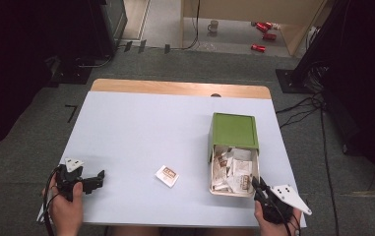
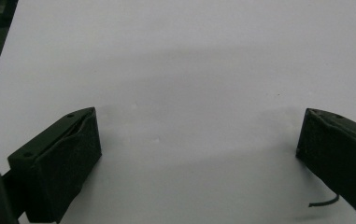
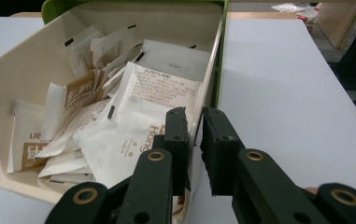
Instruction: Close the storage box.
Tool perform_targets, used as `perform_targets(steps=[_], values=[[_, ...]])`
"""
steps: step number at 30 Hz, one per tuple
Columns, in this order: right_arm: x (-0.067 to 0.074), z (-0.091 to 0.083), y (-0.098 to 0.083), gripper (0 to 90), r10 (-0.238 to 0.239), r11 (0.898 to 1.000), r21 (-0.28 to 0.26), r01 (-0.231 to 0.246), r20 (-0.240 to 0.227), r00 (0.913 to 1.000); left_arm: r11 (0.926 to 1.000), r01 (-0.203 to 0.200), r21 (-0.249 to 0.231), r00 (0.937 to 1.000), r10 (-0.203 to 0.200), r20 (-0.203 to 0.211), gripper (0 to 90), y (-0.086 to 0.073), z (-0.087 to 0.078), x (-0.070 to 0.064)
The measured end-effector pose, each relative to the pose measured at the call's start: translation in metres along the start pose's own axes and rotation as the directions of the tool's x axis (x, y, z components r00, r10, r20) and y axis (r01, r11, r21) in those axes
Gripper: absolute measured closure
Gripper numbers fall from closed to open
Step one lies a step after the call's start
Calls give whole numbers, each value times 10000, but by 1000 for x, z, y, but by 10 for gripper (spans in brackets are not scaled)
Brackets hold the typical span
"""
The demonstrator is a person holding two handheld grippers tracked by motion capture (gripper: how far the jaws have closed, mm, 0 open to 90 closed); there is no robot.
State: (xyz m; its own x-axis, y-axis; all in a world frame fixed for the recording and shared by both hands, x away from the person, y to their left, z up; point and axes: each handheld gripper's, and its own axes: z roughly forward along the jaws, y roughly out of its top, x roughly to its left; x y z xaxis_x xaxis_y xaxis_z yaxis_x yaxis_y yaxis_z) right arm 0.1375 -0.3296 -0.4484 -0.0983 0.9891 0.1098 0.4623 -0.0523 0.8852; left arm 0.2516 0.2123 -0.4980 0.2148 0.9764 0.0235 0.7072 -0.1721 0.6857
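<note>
A green box (image 1: 234, 129) lies on the table's right side with its cream drawer (image 1: 211, 173) pulled out toward me. Several paper sachets (image 1: 234, 169) fill the drawer. In the right gripper view my right gripper (image 3: 195, 116) has one jaw inside and one outside the drawer's right wall (image 3: 209, 88), closed on its near corner, beside the sachets (image 3: 133, 107). One loose sachet (image 1: 167, 176) lies flat on the table left of the drawer. My left gripper (image 1: 99, 179) rests at the front left, open, with only bare table (image 2: 189, 56) between its fingers (image 2: 63, 158).
The pale blue table top (image 1: 140, 132) has a wooden strip (image 1: 175, 87) along its far edge. Cables (image 1: 303, 110) run on the floor to the right, and red cans (image 1: 264, 29) and a mug (image 1: 213, 25) lie on the floor beyond.
</note>
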Motion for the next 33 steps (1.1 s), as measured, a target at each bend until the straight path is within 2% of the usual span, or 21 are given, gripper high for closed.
perform_targets(steps=[7,15,23,33], values=[[3,-1,-1,853,119,9999,45,-120,230,9997,10000,2,-4,10000,-2,0,0,0,0,0],[2,5,9,894,357,9987,342,-379,626,9974,10000,1,-1,10000,-1,3,0,0,0,0],[5,9,20,898,338,9980,493,-384,922,9952,10000,2,-3,10000,-2,-2,0,0,0,0],[3,25,30,896,499,9969,554,-554,959,9941,10000,-1,-6,10000,1,-6,0,0,0,0]])
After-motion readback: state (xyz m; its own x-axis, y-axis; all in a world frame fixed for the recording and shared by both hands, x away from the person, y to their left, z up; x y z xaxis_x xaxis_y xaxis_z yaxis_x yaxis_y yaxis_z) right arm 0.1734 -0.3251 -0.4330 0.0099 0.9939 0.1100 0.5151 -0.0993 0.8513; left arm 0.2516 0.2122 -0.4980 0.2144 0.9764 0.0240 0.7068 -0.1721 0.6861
